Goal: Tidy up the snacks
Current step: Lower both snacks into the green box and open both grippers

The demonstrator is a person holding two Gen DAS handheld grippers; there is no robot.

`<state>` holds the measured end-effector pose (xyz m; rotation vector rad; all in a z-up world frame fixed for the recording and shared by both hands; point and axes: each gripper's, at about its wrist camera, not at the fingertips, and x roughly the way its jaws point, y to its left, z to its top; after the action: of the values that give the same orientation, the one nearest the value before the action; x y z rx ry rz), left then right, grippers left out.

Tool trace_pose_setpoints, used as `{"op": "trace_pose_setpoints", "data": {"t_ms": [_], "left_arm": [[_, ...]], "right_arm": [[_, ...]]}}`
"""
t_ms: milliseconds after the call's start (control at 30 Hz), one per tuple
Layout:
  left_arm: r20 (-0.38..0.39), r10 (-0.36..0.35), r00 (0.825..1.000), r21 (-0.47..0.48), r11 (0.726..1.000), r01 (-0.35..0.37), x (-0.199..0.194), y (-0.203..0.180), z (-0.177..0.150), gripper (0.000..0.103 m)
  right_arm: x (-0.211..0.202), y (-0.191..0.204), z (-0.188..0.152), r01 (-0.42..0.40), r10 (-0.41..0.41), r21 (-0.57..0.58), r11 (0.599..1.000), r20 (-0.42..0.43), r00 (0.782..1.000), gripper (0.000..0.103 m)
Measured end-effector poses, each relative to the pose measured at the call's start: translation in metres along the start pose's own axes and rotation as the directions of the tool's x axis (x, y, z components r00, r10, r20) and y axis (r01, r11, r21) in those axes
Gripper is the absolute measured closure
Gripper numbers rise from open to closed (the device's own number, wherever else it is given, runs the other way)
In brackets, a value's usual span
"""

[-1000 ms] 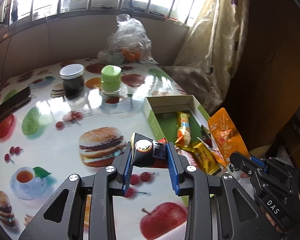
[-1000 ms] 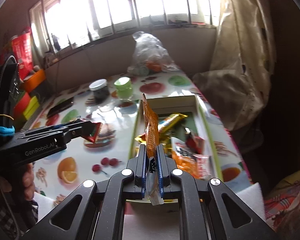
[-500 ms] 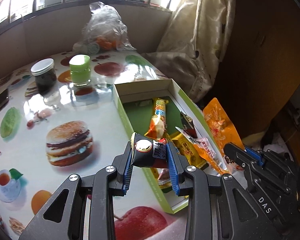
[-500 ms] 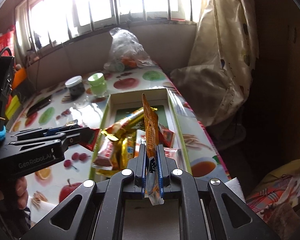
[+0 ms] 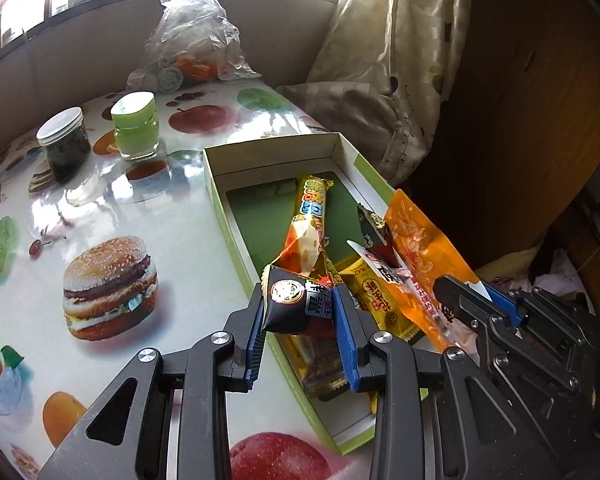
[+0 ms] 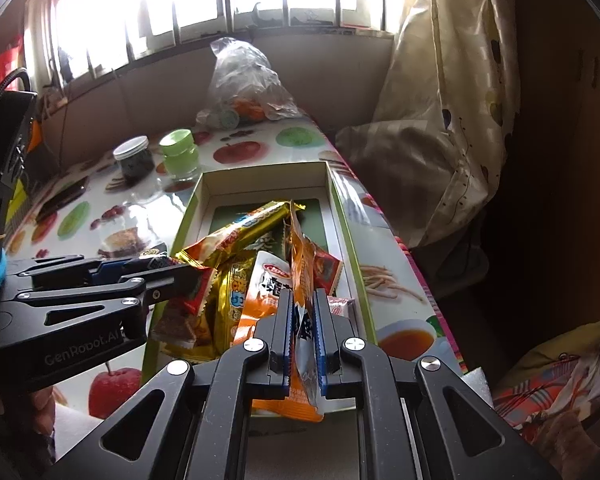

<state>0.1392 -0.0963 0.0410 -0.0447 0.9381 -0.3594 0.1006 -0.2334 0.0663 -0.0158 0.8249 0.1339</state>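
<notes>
The landmark is the box [image 5: 342, 148], an open cardboard tray with green outer walls and a white inner rim, lying on the surface [image 5: 100, 208], whose cover is printed with fruit and burgers.

The left gripper [image 5: 299, 308] hangs over the box's near left wall, its blue-padded fingers [image 5: 256, 328] clenched on a black packet [image 5: 290, 306] with a round gold seal and red on its far side. In the right wrist view the same gripper [image 6: 180, 276] comes in from the left of the box, the packet's [image 6: 198, 286] red crimped edge poking out past its tips.

The right gripper [image 6: 303, 320] hangs over the box's near end. Its fingers [image 6: 285, 320] are pressed tight on an orange pouch [image 6: 302, 256], gripped low down, so that the pouch stands on edge above the box's contents. From the left wrist camera that pouch [image 5: 418, 248] rises over the box's right wall, held by the right gripper [image 5: 466, 300].

Inside the box lie more snacks in a loose heap: a long gold bar [image 5: 310, 220] running diagonally toward the far end, a yellow packet [image 5: 374, 296], a white-and-orange packet [image 6: 266, 284] and a small red one [image 6: 327, 270].

Beyond the box's far left corner stand a green jar [image 5: 136, 128] and a dark jar [image 5: 62, 142] with a white lid. Farther back sits a clear bag [image 5: 192, 40] with something orange inside. A curtain [image 5: 400, 60] hangs to the box's right.
</notes>
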Motion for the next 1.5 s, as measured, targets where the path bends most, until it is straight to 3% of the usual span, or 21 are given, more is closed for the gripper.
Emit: {"op": "trace_pose_setpoints", "data": {"t_ms": [700, 1500], "left_arm": [[-0.021, -0.001, 1.000, 0.011, 1.000, 0.001, 0.019, -0.004, 0.008, 0.067], [0.025, 0.034, 0.999, 0.028, 0.999, -0.035, -0.011, -0.011, -0.001, 0.054]], "right_arm": [[0.017, -0.003, -0.001, -0.051, 0.051, 0.016, 0.999, -0.010, 0.999, 0.092], [-0.012, -0.012, -0.007, -0.050, 0.047, 0.077, 0.996, 0.037, 0.998, 0.062]]}}
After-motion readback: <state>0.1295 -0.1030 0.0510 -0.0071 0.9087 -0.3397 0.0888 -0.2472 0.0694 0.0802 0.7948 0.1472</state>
